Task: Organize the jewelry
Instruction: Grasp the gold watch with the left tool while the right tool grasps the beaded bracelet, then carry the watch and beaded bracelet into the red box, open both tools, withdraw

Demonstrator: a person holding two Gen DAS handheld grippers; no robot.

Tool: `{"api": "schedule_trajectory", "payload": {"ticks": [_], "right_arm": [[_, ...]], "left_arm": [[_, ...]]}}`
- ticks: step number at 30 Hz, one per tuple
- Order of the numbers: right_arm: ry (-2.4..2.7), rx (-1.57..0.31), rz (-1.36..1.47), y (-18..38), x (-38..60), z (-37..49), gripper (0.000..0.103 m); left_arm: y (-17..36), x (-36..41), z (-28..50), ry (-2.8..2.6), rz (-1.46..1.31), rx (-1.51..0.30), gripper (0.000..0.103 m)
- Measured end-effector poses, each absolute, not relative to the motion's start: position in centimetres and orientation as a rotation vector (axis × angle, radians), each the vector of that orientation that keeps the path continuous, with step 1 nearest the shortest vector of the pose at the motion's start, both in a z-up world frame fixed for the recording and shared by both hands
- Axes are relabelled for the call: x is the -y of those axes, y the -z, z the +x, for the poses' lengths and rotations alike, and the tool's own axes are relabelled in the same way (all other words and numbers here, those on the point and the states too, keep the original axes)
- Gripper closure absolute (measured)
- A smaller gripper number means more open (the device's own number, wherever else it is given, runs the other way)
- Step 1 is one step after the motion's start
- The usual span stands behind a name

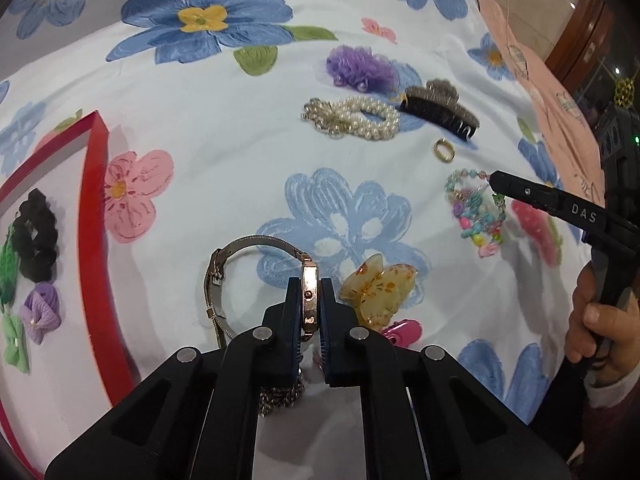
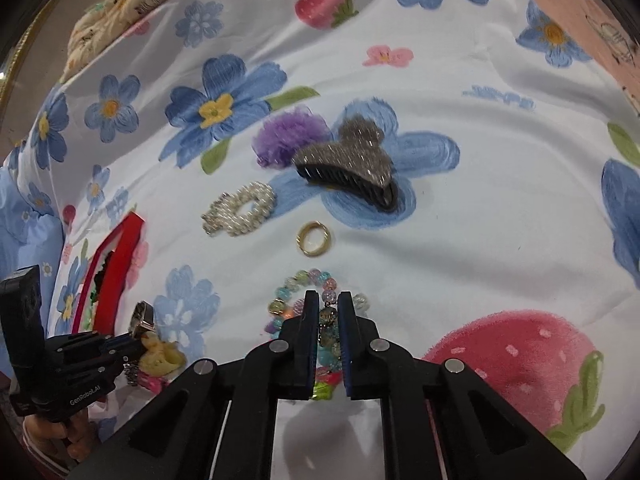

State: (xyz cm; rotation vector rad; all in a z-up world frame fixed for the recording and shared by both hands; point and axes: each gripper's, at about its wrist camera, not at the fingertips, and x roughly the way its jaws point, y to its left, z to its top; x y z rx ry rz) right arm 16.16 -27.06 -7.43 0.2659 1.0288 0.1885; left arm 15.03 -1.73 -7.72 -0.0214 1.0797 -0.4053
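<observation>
- The left claw point(image 1: 310, 282) was closed on the rose-gold case of a watch point(image 1: 310, 300), holding it on edge between the two fingers. The watch's mesh band point(image 1: 240, 244) curved away to the left over the flowered cloth point(image 1: 224, 128).
- Just right of that claw lay an amber hair clip point(image 1: 374, 292), with a small pink clip point(image 1: 402, 332) touching its near side.
- A red-rimmed tray point(image 1: 94, 216) sat to the left. It held a black scrunchie point(image 1: 36, 236), a green hair tie point(image 1: 8, 268), a purple bow point(image 1: 42, 310) and a green bow point(image 1: 15, 344).
- The right claw point(image 2: 329, 300) was closed on a colourful bead bracelet point(image 2: 298, 282), pinching its dangling charm between the fingers. The bracelet's far arc showed beyond the fingertips, and more beads lay bunched under the claw.
- In the left view the same bracelet point(image 1: 476, 216) lay at the tip of the right claw point(image 1: 494, 184), and a hand point(image 1: 600, 328) gripped that tool's handle.
- Beyond the bracelet lay a gold ring point(image 2: 314, 238), apart from everything else.
- Farther out were a pearl hair tie point(image 2: 240, 208), a glittery claw clip point(image 2: 348, 164) and a purple mesh scrunchie point(image 2: 290, 134), the clip touching the purple one.
- The left claw point(image 2: 138, 338) showed at the left edge of the right view, with the watch point(image 2: 142, 316) at its tip.
</observation>
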Motion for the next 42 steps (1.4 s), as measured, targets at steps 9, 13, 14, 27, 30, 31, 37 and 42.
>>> {"api": "schedule_trajectory", "payload": {"ticks": [9,13,14,27,30,31,37,42], "right_arm": [[-0.249,-0.928,0.282,3.1,26.0,14.9,0.094],[-0.287,-0.905,0.282,1.8,24.7,14.4,0.094],[-0.299,-0.902,0.283,1.5,24.3,14.4,0.094],[-0.47,-0.885,0.238,-0.8,17.0,13.1,0.094],[-0.518,-0.89,0.221,-1.0,14.6,12.9,0.094],[-0.531,-0.891,0.216,-1.0,13.9,12.8,0.094],[-0.606,-0.902,0.197,-0.9,10.2,12.5,0.094],[-0.672,-0.909,0.187,-1.1,7.1,12.3,0.094]], "left_arm": [[4.9,0.0,13.7,0.411,-0.112,-1.014,0.096],[3.9,-1.1,12.8,0.4,-0.137,-0.988,0.096],[3.7,-1.5,12.5,0.396,-0.145,-0.983,0.096],[1.8,-8.0,9.5,0.298,-0.234,-0.919,0.096],[1.6,-9.7,8.8,0.27,-0.255,-0.908,0.096],[1.6,-10.3,8.6,0.259,-0.261,-0.905,0.096],[1.7,-13.6,7.5,0.201,-0.311,-0.889,0.096],[2.0,-16.1,6.7,0.15,-0.341,-0.884,0.096]]}}
